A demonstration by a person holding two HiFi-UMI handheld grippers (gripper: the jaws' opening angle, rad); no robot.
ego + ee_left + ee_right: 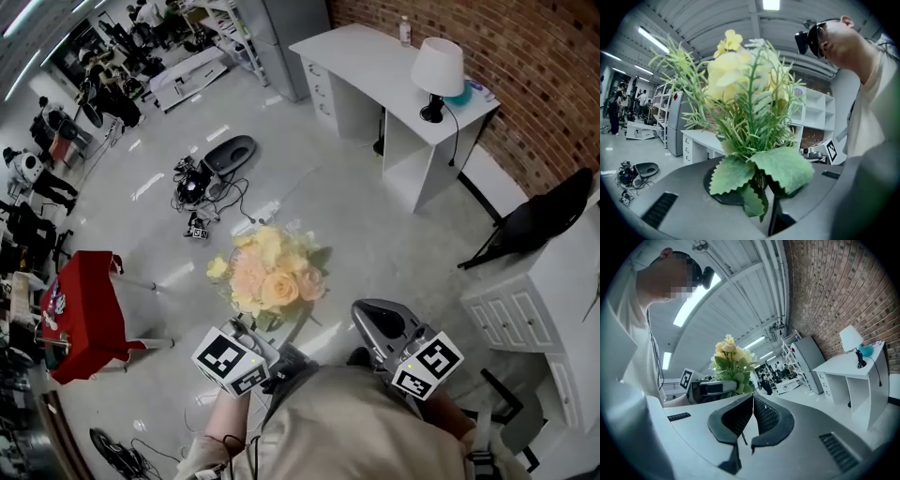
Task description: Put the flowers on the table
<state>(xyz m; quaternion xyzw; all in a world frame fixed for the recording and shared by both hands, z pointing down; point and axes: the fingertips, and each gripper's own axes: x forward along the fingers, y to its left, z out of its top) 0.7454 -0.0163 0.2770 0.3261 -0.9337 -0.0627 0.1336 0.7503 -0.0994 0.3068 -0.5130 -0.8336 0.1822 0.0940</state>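
A bouquet [272, 272] of yellow and peach flowers with green leaves stands upright in my left gripper [264, 326], whose jaws are shut on its stems. In the left gripper view the leaves and stems [761, 176] fill the gap between the jaws of the left gripper [764, 183]. My right gripper [366, 309] hangs to the right of the bouquet, apart from it. The pads of the right gripper [753, 396] meet at the tips with nothing between them. A white table [375, 56] with a lamp [439, 70] stands far off by the brick wall.
On the floor lie cables and devices [202, 183]. A red-draped stand [80, 309] is at the left. A black chair [539, 220] and a white cabinet [534, 300] stand at the right. People work at the far back left.
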